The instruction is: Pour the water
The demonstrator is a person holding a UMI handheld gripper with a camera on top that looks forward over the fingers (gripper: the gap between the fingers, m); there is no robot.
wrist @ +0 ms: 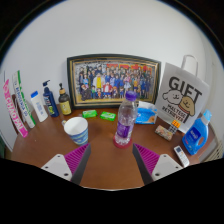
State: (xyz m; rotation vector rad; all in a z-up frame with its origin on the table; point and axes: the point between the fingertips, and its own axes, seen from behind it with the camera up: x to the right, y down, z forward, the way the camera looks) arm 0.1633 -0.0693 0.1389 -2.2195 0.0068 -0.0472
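The gripper view looks forward over a brown wooden worktop [105,165] set against a pale wall. The gripper [113,160] hangs low over the near part of the worktop with its fingers spread wide and grasping nothing; bare wood shows between the two purple pads [72,160].

The clear plastic water bottle with a purple label [125,120] stands upright just ahead of the fingers, slightly to the right of the midline between them and apart from both. Its cap looks to be on, though that is hard to tell. The white paper cup with a blue pattern [76,130] stands open-mouthed to the bottle's left, near it but not touching, also just ahead of the fingers. The pair seem set out side by side in front so that the bottle can be taken and tipped over the cup with only a short sideways move.

Everything else stands back or aside, leaving the middle free. A framed group photograph [113,80] leans against the wall behind the bottle. To its left stand several toiletry bottles [50,100]. Two small green packets [99,115] lie between the frame and the cup. To the right are a white paper bag printed "GIFT" [184,95] and a blue spray bottle [197,133].

By my judgement the pour has not begun: the bottle is ungrasped, and the fingers need to advance and close round it.
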